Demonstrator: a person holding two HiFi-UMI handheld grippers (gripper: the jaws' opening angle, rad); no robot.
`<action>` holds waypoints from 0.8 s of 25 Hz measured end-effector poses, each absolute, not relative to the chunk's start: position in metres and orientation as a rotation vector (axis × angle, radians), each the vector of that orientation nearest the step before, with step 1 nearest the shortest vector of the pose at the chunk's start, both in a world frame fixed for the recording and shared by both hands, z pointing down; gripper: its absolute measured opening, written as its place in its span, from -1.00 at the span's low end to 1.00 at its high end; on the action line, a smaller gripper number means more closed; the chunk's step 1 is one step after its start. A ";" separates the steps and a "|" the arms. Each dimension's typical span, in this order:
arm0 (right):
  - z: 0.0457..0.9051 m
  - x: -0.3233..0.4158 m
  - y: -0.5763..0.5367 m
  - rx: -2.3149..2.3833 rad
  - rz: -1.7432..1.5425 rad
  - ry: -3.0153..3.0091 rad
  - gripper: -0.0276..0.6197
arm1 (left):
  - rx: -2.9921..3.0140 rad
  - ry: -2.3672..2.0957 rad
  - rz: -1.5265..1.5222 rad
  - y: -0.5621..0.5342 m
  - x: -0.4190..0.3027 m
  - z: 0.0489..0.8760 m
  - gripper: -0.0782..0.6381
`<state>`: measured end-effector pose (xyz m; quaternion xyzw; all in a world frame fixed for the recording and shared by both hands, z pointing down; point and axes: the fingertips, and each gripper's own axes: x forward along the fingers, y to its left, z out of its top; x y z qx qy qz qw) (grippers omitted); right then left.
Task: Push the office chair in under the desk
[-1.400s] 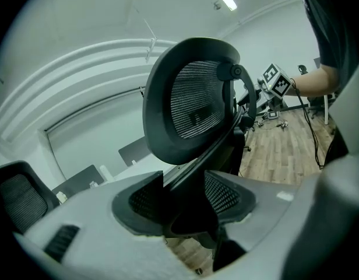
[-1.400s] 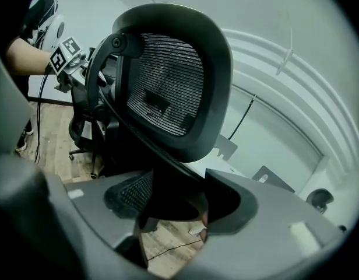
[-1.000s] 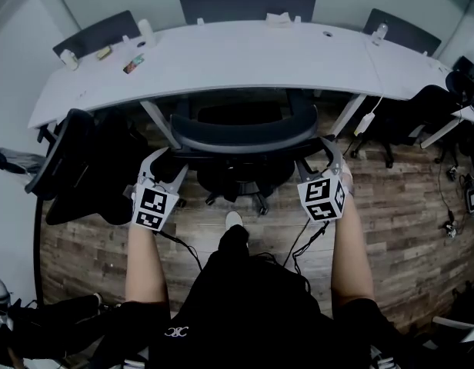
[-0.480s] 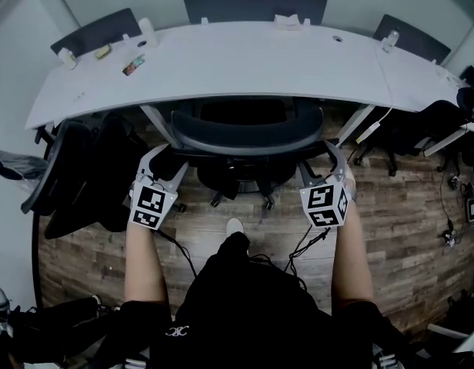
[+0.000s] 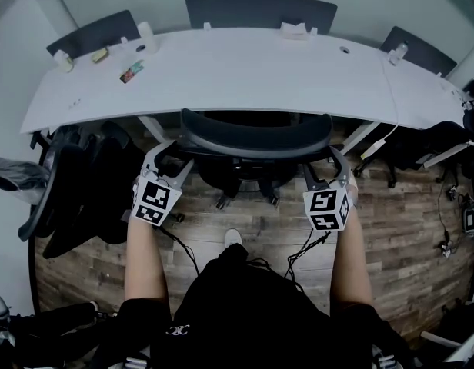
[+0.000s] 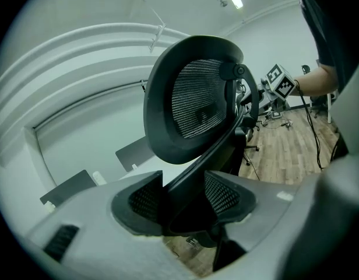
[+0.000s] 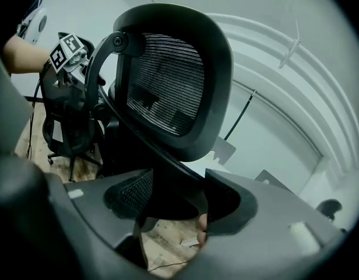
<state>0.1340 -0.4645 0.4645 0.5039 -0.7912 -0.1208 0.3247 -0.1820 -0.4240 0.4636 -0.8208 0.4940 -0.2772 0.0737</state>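
Note:
The black mesh-back office chair (image 5: 256, 138) stands at the white curved desk (image 5: 245, 71), its seat below the desk edge and its curved backrest top just in front of that edge. My left gripper (image 5: 168, 157) is shut on the chair's left back frame; in the left gripper view its jaws (image 6: 182, 200) clamp a black bar below the mesh backrest (image 6: 194, 98). My right gripper (image 5: 327, 164) is shut on the right side of the frame; in the right gripper view (image 7: 176, 194) a black bar sits between the jaws under the backrest (image 7: 168, 80).
A second black chair (image 5: 64, 187) stands close at the left, another (image 5: 422, 141) at the right. White desk legs (image 5: 154, 127) flank the chair. Small items (image 5: 131, 71) lie on the desk's far left. Cables run over the wooden floor (image 5: 245, 225).
The chair has rolled forward towards the desk, its seat going further under the top. Both grippers moved forward with it, keeping their hold.

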 end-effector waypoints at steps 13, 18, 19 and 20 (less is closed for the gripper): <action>0.463 0.123 -0.551 1.360 -0.248 -2.030 -0.03 | -2.484 1.456 -0.804 -0.511 -0.195 0.461 -0.17; 0.459 0.121 -0.577 1.415 -0.223 -2.016 -0.03 | -2.487 1.440 -0.766 -0.537 -0.197 0.459 -0.17; 0.459 0.122 -0.581 1.433 -0.210 -2.013 -0.03 | -2.489 1.437 -0.762 -0.541 -0.198 0.460 -0.17; 0.464 0.123 -0.584 1.440 -0.169 -2.001 -0.06 | -2.491 1.437 -0.761 -0.545 -0.199 0.460 -0.17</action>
